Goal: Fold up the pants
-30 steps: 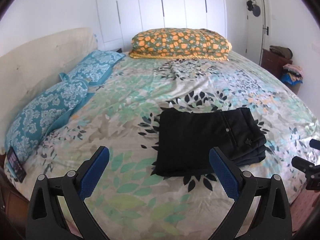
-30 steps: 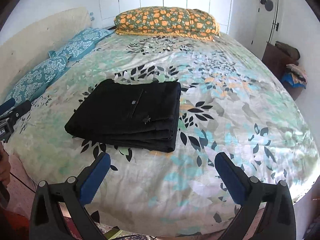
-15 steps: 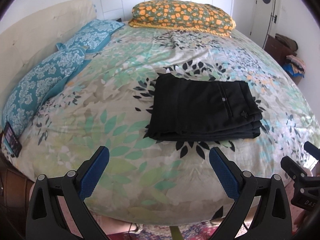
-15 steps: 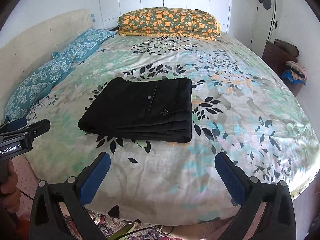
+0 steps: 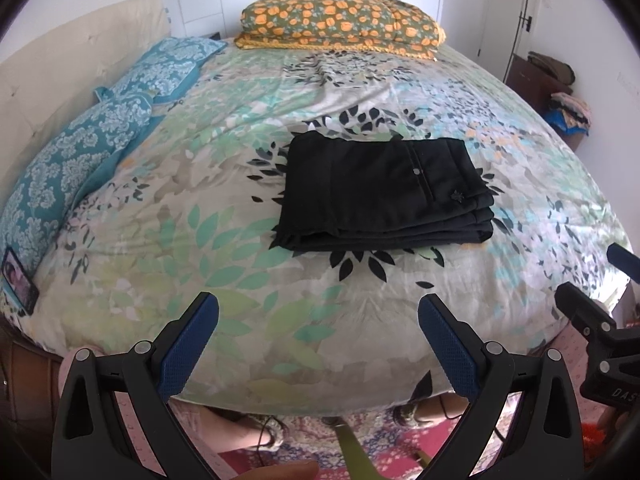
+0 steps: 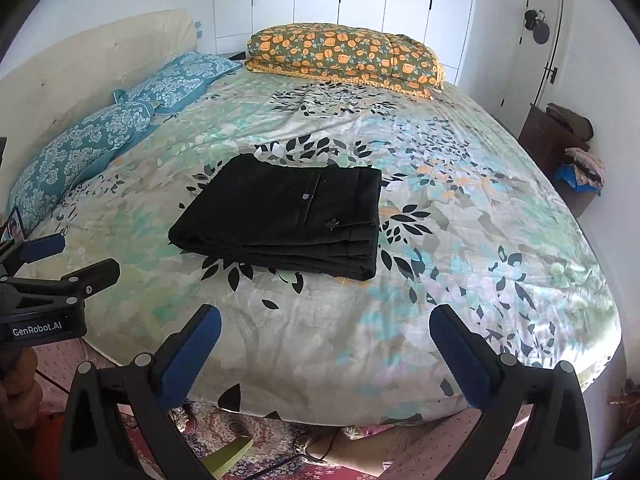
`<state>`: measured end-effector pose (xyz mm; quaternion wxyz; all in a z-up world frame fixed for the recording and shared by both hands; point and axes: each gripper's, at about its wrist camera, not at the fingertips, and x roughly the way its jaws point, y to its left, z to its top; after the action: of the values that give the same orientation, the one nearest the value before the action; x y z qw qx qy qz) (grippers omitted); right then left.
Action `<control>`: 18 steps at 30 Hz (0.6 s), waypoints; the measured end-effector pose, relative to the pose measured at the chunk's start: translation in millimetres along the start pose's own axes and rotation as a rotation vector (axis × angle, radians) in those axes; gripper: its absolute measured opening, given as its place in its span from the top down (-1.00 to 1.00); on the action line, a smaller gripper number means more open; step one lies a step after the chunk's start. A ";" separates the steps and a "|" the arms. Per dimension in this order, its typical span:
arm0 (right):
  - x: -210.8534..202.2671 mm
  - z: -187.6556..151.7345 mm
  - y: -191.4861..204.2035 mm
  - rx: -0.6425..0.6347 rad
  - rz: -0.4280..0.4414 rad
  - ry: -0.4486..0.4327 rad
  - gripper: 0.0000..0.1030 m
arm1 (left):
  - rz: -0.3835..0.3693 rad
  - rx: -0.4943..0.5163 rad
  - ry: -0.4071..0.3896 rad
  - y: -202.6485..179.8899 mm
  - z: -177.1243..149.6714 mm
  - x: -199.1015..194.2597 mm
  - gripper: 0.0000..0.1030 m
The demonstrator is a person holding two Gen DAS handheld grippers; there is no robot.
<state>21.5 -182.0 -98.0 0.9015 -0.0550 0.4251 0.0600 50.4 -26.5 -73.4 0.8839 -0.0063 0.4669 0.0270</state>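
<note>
The black pants (image 5: 380,192) lie folded into a flat rectangular stack on the leaf-patterned bedspread (image 5: 224,240), a button showing on top. They also show in the right wrist view (image 6: 284,216). My left gripper (image 5: 318,344) is open and empty, held back over the bed's near edge, well short of the pants. My right gripper (image 6: 326,354) is open and empty too, also back at the near edge. Each gripper shows at the side of the other's view: the right one (image 5: 600,320), the left one (image 6: 48,276).
An orange floral pillow (image 5: 340,26) lies at the far end of the bed. Two blue patterned pillows (image 5: 92,148) lie along the left by the cream headboard (image 5: 60,64). A phone (image 5: 18,280) lies at the left edge. A dark cabinet (image 6: 556,148) with clothes stands at right.
Both grippers have pulled back and risen away from the pants toward the bed's near edge; the floor rug and feet now show below. The pants have not moved.
</note>
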 end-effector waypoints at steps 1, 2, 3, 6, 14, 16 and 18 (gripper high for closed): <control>1.2 0.5 1.7 0.004 0.004 0.003 -1.00 | -0.003 -0.001 0.001 0.9 0.6 0.0 -0.95; 2.9 0.8 3.6 0.004 0.011 0.009 -1.00 | -0.006 0.000 0.003 1.5 0.5 0.2 -0.95; 4.0 0.7 5.3 0.001 0.016 0.013 -1.00 | -0.008 0.001 0.006 2.2 0.2 0.4 -0.95; 5.7 0.0 7.1 -0.007 0.011 0.016 -1.00 | -0.008 -0.013 0.011 6.5 -1.8 2.8 -0.95; 9.4 -2.0 -4.7 0.026 -0.012 0.032 -1.00 | -0.018 -0.047 0.006 13.2 -0.6 5.6 -0.95; 9.6 -1.6 -4.7 0.026 -0.015 0.032 -1.00 | -0.024 -0.048 0.011 13.5 -1.3 7.3 -0.95; 8.7 -1.0 -2.7 0.018 -0.014 0.028 -1.00 | -0.029 -0.053 0.015 14.2 -1.4 8.7 -0.95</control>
<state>26.7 -184.3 -105.3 0.8962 -0.0506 0.4380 0.0492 53.4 -12.0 -81.1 0.8801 -0.0368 0.4726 0.0267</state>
